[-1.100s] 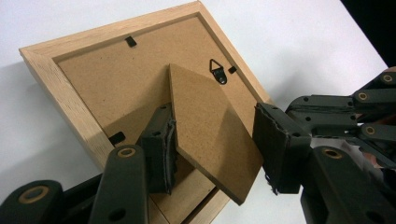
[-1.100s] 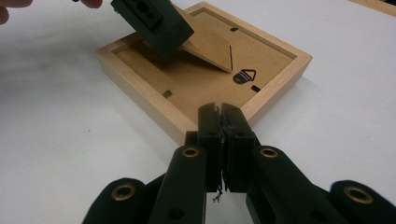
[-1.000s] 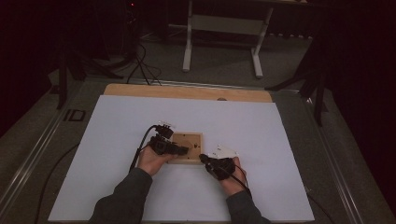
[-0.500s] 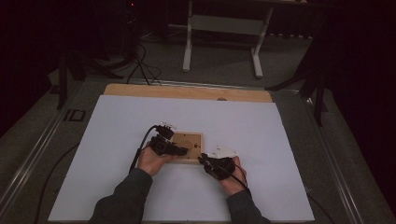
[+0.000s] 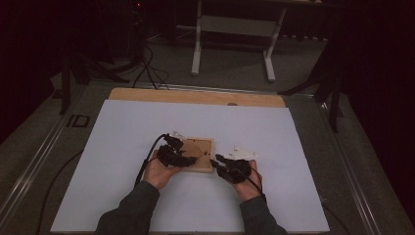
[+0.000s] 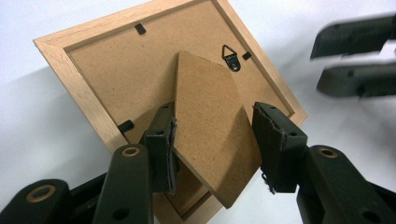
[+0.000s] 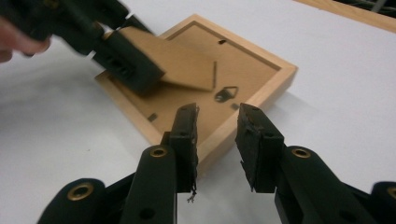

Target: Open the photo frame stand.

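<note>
— Already, how far along was it?
— Right tool [image 7: 215, 140] stood apart, jaws just opening, empty. Left tool [image 6: 212, 140] clamped the easel stand [image 6: 210, 126], lifted off the picture frame [image 5: 198, 154], face-down on the counter [image 5: 122, 137]. Standing it upright remained.

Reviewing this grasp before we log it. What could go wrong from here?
1. The left gripper straddles the raised easel stand; lifting further could strain its hinge.
2. The right gripper, jaws just opening, grips nothing at the picture frame edge, so the frame may slide on the white sheet.
</note>
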A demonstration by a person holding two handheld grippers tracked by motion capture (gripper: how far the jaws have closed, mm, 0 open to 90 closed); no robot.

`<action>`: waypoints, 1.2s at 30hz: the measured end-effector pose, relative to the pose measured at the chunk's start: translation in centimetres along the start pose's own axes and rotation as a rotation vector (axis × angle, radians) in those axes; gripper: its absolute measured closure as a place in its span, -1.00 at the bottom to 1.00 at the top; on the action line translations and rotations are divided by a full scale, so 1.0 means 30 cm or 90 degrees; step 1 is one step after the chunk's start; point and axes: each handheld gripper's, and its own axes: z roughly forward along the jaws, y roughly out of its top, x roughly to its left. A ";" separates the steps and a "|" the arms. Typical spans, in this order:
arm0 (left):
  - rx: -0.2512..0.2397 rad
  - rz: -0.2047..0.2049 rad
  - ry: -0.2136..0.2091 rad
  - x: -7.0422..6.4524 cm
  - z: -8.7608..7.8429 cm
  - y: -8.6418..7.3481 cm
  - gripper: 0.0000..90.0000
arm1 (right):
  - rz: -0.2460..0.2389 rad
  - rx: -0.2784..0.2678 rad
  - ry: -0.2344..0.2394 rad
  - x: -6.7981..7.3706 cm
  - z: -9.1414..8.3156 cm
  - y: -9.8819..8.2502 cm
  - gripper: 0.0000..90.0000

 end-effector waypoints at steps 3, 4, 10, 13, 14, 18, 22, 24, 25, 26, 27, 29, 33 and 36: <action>-0.010 0.014 0.011 -0.012 -0.003 -0.010 0.19 | 0.012 -0.004 -0.001 -0.017 -0.012 0.014 0.47; -0.010 0.014 0.011 -0.012 -0.003 -0.010 0.19 | 0.015 -0.005 0.001 -0.025 -0.014 0.019 0.46; -0.023 0.050 0.042 -0.043 -0.013 -0.026 0.20 | 0.044 0.022 0.040 -0.069 0.009 0.042 0.34; -0.031 0.073 0.059 -0.060 -0.017 -0.037 0.20 | 0.074 0.022 0.048 -0.089 0.028 0.051 0.34; -0.031 0.073 0.059 -0.060 -0.017 -0.037 0.20 | 0.074 0.022 0.048 -0.089 0.028 0.051 0.34; -0.049 0.087 0.060 -0.061 -0.017 -0.054 0.20 | 0.099 0.033 0.056 -0.114 0.059 0.073 0.33; -0.060 0.097 0.065 -0.066 -0.019 -0.064 0.20 | 0.109 0.044 0.054 -0.127 0.080 0.087 0.30; -0.065 0.109 0.071 -0.071 -0.021 -0.071 0.20 | 0.113 0.046 0.055 -0.136 0.088 0.093 0.30; -0.066 0.115 0.074 -0.073 -0.021 -0.075 0.20 | 0.115 0.048 0.055 -0.139 0.091 0.095 0.28; -0.068 0.121 0.077 -0.075 -0.022 -0.078 0.20 | 0.117 0.050 0.056 -0.143 0.095 0.097 0.26; -0.073 0.126 0.080 -0.078 -0.021 -0.082 0.20 | 0.118 0.056 0.059 -0.146 0.098 0.097 0.24; -0.076 0.139 0.087 -0.084 -0.024 -0.089 0.20 | 0.122 0.059 0.069 -0.152 0.103 0.097 0.16; -0.085 0.158 0.092 -0.089 -0.029 -0.103 0.20 | 0.133 0.057 0.095 -0.163 0.112 0.102 0.05; -0.094 0.173 0.092 -0.088 -0.032 -0.114 0.20 | 0.145 0.062 0.111 -0.172 0.120 0.106 0.00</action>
